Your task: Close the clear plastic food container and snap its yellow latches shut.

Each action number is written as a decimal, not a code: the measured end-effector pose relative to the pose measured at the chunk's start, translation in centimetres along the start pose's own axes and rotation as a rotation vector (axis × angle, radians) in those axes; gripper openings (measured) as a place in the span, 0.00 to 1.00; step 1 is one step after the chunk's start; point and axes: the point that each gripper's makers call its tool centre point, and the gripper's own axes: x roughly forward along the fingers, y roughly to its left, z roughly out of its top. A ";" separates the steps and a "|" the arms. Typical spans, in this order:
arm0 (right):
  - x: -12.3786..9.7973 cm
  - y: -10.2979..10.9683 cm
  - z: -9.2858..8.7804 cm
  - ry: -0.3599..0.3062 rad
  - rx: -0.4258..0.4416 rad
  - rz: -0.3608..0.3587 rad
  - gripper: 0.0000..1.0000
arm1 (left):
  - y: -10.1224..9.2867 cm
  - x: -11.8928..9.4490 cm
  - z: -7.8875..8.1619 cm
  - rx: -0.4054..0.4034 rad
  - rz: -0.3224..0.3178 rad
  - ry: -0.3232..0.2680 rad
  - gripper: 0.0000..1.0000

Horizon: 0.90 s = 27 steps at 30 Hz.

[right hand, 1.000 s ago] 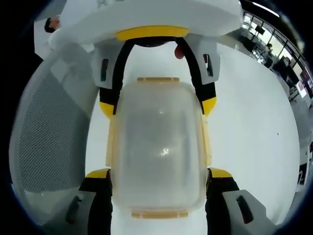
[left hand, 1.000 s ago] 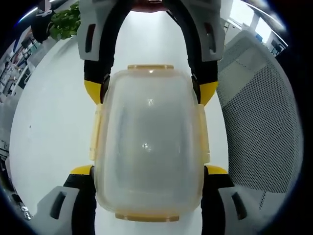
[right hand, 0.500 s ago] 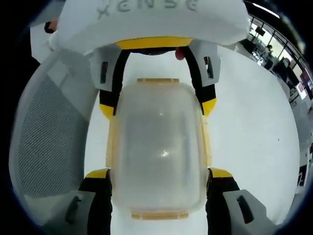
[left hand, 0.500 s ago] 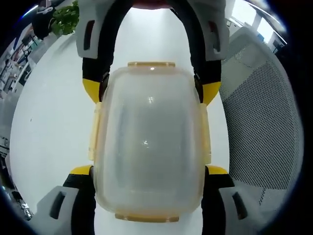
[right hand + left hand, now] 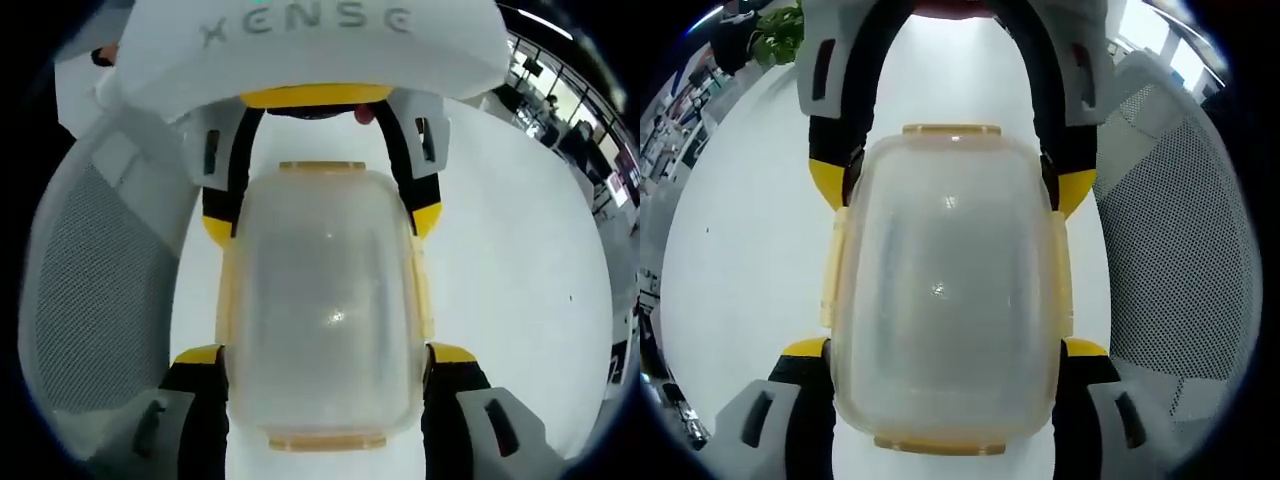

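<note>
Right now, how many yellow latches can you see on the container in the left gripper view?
4. On the container: far-end latch, near-end latch, left-side latch, right-side latch. All four lie flat against the lid edge; none look hidden.

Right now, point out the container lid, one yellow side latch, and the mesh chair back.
container lid point(image 5: 945, 290): left gripper view, middle of the clear top.
yellow side latch point(image 5: 832, 268): left gripper view, strip along the lid's left edge.
mesh chair back point(image 5: 1175, 230): left gripper view, perforated panel.
</note>
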 end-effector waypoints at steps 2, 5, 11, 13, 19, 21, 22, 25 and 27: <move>0.2 -0.1 0.3 -0.002 0.000 0.002 0.80 | 0.1 0.0 -0.3 -0.001 0.000 0.012 0.91; 0.5 -0.2 0.7 0.006 0.001 0.005 0.81 | 0.1 -0.1 -0.7 -0.001 -0.001 0.027 0.91; 0.6 -0.2 0.8 -0.013 0.006 0.009 0.81 | 0.3 -0.1 -0.9 -0.001 -0.006 0.017 0.92; 0.7 -0.3 0.8 -0.012 0.006 0.011 0.82 | 0.4 -0.1 -0.8 -0.005 -0.006 0.012 0.92; 0.8 -0.3 0.8 -0.010 0.006 0.013 0.82 | 0.4 0.0 -0.8 -0.007 -0.009 0.013 0.92; 0.8 -0.2 0.8 -0.011 0.007 0.013 0.82 | 0.4 0.0 -0.8 -0.007 -0.011 0.012 0.93; 0.8 -0.3 0.9 -0.011 0.006 0.011 0.82 | 0.4 0.1 -0.8 -0.006 -0.012 0.010 0.93; 0.8 -0.3 0.9 -0.026 0.006 0.009 0.83 | 0.4 0.0 -0.7 -0.008 -0.014 0.000 0.93; 0.8 -0.3 0.9 -0.033 0.006 0.012 0.83 | 0.5 0.0 -0.7 -0.011 -0.015 -0.010 0.93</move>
